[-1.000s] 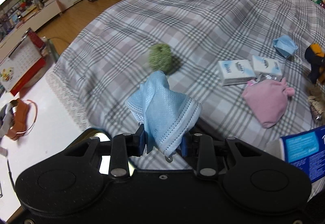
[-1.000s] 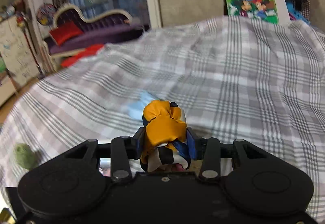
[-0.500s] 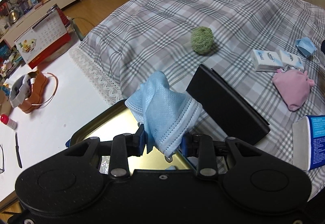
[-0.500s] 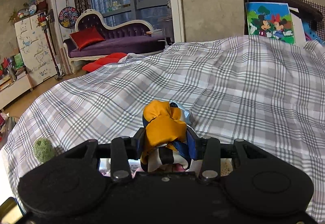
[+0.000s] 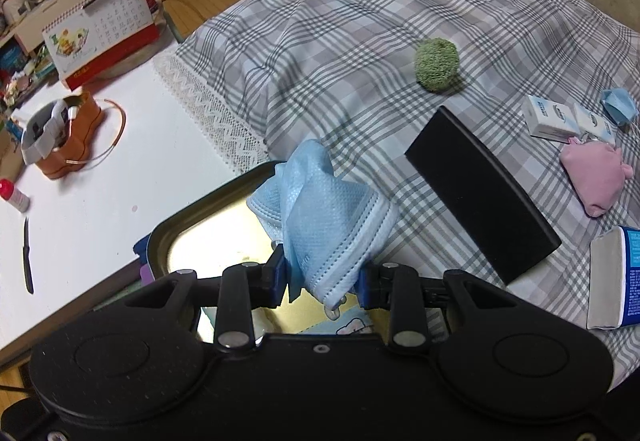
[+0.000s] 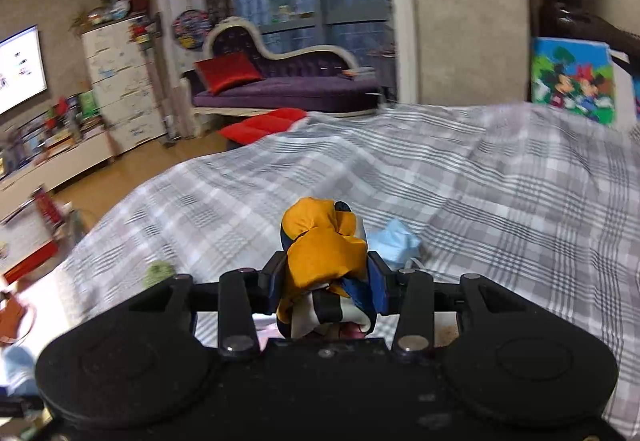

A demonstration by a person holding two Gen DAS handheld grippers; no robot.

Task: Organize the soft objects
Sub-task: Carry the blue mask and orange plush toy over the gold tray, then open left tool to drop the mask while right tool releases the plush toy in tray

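My left gripper (image 5: pixel 322 279) is shut on a crumpled light blue face mask (image 5: pixel 320 217), held above a dark metal tray (image 5: pixel 192 217) at the bed's near edge. My right gripper (image 6: pixel 328 291) is shut on an orange, navy and white knotted cloth (image 6: pixel 324 245), held above the plaid bedcover (image 6: pixel 480 209). A green fuzzy ball (image 5: pixel 436 65), a pink soft pouch (image 5: pixel 596 177) and a second blue mask (image 5: pixel 618 107) lie on the plaid bedcover (image 5: pixel 340 41). The second mask also shows in the right wrist view (image 6: pixel 394 245).
A black rectangular box (image 5: pixel 480 193) lies on the bed right of the tray. Two white tissue packs (image 5: pixel 560 119) and a blue-and-white tube (image 5: pixel 616 281) lie at right. The white table (image 5: pixel 100 209) at left holds an orange pouch (image 5: pixel 60 145), a calendar (image 5: pixel 100 37) and a knife (image 5: pixel 27 255).
My left gripper has pulled back toward me and leftward with the mask, bringing the tray and black box into view under it. My right gripper has lifted and turned left with the cloth.
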